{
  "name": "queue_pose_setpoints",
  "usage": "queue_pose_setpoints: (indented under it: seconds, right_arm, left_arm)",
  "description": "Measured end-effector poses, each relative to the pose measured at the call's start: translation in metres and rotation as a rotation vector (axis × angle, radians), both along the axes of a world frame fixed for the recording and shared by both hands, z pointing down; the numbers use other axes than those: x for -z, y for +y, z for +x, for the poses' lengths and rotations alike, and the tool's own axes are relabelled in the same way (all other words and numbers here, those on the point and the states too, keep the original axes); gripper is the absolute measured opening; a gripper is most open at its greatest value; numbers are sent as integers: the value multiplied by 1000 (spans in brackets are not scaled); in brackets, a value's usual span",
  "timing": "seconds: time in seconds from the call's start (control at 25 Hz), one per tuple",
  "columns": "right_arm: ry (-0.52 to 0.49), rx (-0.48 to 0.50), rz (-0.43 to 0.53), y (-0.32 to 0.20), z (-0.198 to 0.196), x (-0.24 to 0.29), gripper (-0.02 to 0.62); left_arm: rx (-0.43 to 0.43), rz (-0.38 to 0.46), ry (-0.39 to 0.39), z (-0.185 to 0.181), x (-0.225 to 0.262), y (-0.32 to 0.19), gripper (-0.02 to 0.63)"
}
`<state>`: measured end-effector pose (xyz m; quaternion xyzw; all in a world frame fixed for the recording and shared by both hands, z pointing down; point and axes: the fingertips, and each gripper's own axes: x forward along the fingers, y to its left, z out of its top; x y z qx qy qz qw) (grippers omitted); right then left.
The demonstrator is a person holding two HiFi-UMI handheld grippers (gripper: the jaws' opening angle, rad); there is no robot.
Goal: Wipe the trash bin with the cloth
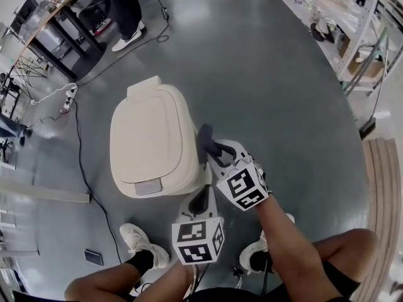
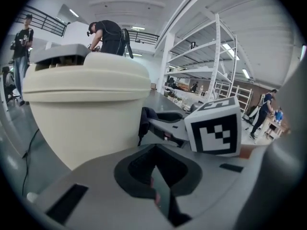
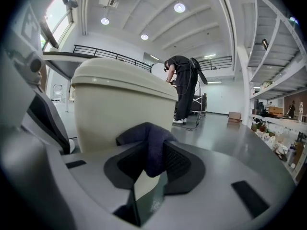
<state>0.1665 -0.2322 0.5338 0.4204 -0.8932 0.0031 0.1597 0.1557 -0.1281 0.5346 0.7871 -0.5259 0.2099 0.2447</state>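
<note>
Head view: the cream trash bin (image 1: 151,137) stands on the grey floor (image 1: 264,74) with its lid shut, and your right tool (image 1: 211,145) holds the dark cloth (image 1: 204,137) at its side. Left gripper view: your left tool (image 2: 154,166) is closed and empty, just beside the bin. Right gripper view: the jaws are clamped on the cloth, with the bin wall right behind.

Matt plastic bin (image 1: 148,140) — soft cloth (image 3: 152,147)
</note>
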Motion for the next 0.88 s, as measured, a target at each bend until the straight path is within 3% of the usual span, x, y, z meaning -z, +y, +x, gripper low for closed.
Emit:
queue_pose_setpoints:
  seconds: [0.28,0.88]
  right_arm:
    - [7,-21,-65,3,1,-38,92]
    - [48,-18,-174,4,-4,-123,91]
  left_arm:
    - [20,-6,-2,-2,-30,-2,0]
    - [11,-135,-15,-4,-116,5,0]
